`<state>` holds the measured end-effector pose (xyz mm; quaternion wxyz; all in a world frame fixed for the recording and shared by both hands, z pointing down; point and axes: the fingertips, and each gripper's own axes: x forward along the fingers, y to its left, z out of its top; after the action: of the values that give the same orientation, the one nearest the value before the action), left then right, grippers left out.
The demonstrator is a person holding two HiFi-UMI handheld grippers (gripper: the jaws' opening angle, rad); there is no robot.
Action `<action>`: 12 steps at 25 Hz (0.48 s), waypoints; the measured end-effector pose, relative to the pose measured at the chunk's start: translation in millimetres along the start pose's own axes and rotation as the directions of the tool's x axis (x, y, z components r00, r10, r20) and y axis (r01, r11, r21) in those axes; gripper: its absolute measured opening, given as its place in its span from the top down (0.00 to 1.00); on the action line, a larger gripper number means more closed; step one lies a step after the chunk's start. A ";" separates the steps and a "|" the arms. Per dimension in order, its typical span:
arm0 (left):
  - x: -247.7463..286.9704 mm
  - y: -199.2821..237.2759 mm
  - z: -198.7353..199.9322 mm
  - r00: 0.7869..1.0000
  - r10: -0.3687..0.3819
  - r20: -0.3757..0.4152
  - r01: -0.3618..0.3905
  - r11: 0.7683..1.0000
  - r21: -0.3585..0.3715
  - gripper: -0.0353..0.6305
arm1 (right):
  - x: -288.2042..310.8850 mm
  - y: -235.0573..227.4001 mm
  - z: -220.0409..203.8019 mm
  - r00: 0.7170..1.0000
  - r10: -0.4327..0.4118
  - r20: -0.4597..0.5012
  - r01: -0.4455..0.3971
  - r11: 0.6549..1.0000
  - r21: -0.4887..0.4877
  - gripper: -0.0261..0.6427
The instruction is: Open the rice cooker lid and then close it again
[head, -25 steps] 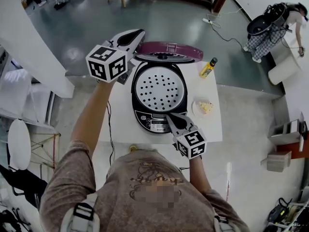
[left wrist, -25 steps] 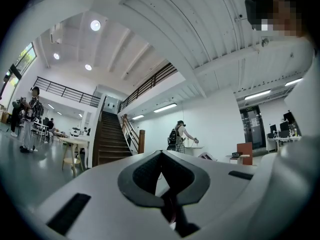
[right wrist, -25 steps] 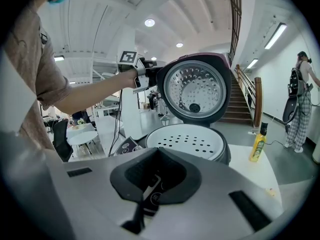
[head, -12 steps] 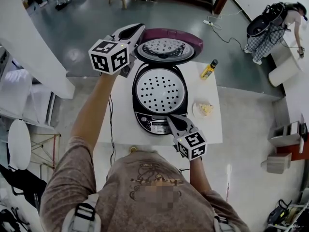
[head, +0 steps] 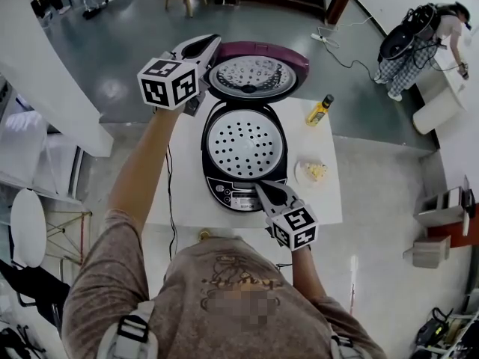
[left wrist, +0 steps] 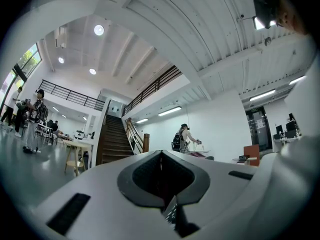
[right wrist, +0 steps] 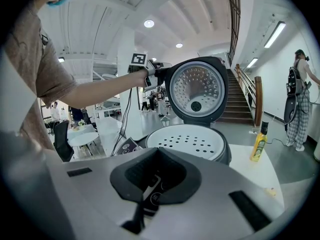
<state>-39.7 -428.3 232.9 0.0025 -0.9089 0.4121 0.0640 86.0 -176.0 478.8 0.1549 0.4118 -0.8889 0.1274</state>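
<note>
A black rice cooker [head: 243,144] stands on the white table [head: 183,193] with a white perforated tray over its pot. Its lid [head: 254,77], maroon outside and silver inside, stands tilted back. My left gripper [head: 212,43] is shut and empty, its tips at the lid's left edge; the right gripper view shows that left gripper [right wrist: 152,77] against the lid [right wrist: 196,89]. My right gripper [head: 260,188] is shut and holds nothing, with its tips over the cooker's front control panel [head: 233,194]. The left gripper view shows only the hall beyond the gripper [left wrist: 161,154].
A yellow oil bottle [head: 319,111] stands at the table's far right corner. A small plate with food [head: 314,172] lies right of the cooker. A cable hangs off the table's left edge. A person [head: 419,36] works far off at the upper right.
The lid has swung further back, from nearly edge-on to showing its silver inner face. My left gripper went back with its edge. The right gripper stayed put.
</note>
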 end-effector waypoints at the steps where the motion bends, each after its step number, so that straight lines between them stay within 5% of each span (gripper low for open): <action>1: 0.1 0.3 0.0 1.000 0.003 0.001 -0.003 1.000 0.000 0.92 | 0.0 -0.1 -0.2 1.000 0.000 0.001 0.000 1.000 0.001 0.96; 12: -7.2 9.2 0.0 0.999 0.039 0.022 -0.039 0.999 -0.024 0.92 | 0.0 -1.0 0.2 1.000 0.003 0.003 -0.003 1.000 0.000 0.96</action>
<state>-51.3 -429.0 234.2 -0.0050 -0.8998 0.4290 0.0790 86.8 -176.7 478.8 0.1533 0.4108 -0.8897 0.1270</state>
